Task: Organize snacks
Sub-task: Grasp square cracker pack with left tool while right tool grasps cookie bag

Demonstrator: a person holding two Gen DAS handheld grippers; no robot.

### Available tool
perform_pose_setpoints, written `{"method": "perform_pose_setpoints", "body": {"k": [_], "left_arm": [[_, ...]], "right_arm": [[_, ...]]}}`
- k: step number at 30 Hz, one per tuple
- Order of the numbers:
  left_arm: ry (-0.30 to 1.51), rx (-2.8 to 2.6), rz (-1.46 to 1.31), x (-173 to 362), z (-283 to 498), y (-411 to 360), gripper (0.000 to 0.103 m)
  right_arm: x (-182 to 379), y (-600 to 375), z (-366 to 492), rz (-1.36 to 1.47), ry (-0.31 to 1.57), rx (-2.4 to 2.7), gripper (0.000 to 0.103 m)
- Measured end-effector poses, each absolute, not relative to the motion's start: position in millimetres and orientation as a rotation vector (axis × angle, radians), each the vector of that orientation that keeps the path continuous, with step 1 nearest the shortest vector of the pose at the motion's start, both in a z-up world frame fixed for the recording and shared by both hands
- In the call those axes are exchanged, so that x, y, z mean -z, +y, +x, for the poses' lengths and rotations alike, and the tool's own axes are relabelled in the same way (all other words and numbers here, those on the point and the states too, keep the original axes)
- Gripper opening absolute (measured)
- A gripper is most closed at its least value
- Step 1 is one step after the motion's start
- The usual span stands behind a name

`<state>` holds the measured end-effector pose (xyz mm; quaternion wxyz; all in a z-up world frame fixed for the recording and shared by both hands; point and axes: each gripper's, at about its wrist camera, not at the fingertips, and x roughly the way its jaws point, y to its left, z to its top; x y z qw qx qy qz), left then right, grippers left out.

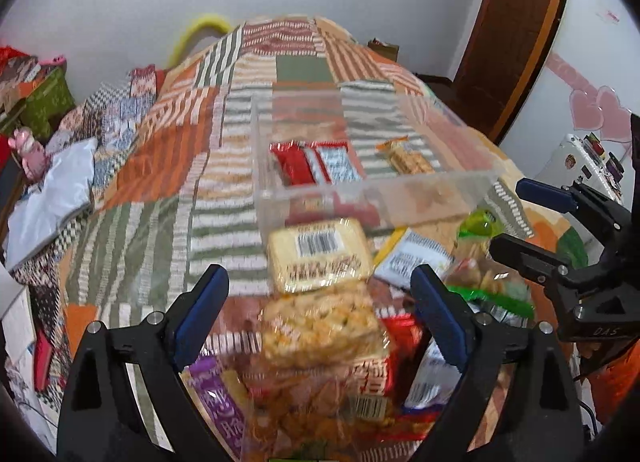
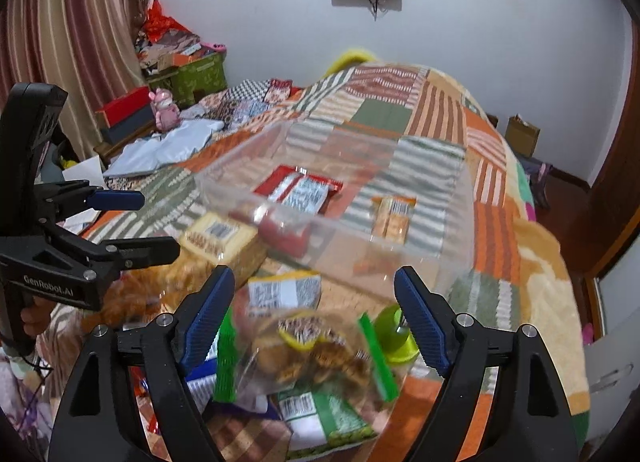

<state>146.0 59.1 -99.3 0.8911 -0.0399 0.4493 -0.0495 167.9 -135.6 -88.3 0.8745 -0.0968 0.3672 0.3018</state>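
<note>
We found the snacks heaped on a bed under a patchwork blanket (image 1: 200,166) of orange, green and striped squares. Beyond the heap stood a clear plastic bin (image 1: 360,190), resting on the blanket; inside it lay a red-and-white wrapper (image 1: 316,166) to the left and a small orange cracker pack (image 1: 408,158) to the right, apart from one another. Our left hand-held gripper (image 1: 320,314) hung over the near pile with its blue pads spread wide and nothing between them that it touched; below the gap sat a clear bag of pale puffed snacks (image 1: 320,326), and just beyond that a yellow pack with a barcode (image 1: 320,254), close against the bin's near wall. Our right hand-held gripper (image 2: 316,318) likewise stood wide apart, above a clear bag with green edges (image 2: 304,354) holding brown pieces. A green jelly cup (image 2: 394,338) lay just beside its right finger, and a white-and-yellow packet (image 2: 284,290) lay between that bag and the bin. Motion blur softened much of the pile, so we could not read the labels. Against the far wall we noted a green box (image 2: 196,78) and a pink toy (image 2: 164,108), well away from the snacks.
</note>
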Motion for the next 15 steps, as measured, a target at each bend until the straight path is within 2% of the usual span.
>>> {"method": "perform_pose_setpoints", "body": {"k": [7, 9, 15], "left_arm": [[0.979, 0.115, -0.142, 119.8, 141.3, 65.8, 0.093], [0.991, 0.125, -0.156, 125.1, 141.4, 65.3, 0.093], [1.029, 0.132, -0.16, 138.3, 144.2, 61.5, 0.093]], "right_arm": [[105.3, -141.3, 163.1, -0.164, 0.819, -0.635, 0.08], [107.4, -143.6, 161.0, -0.145, 0.824, -0.638, 0.084], [114.9, -147.6, 161.7, -0.106, 0.854, -0.65, 0.085]]}}
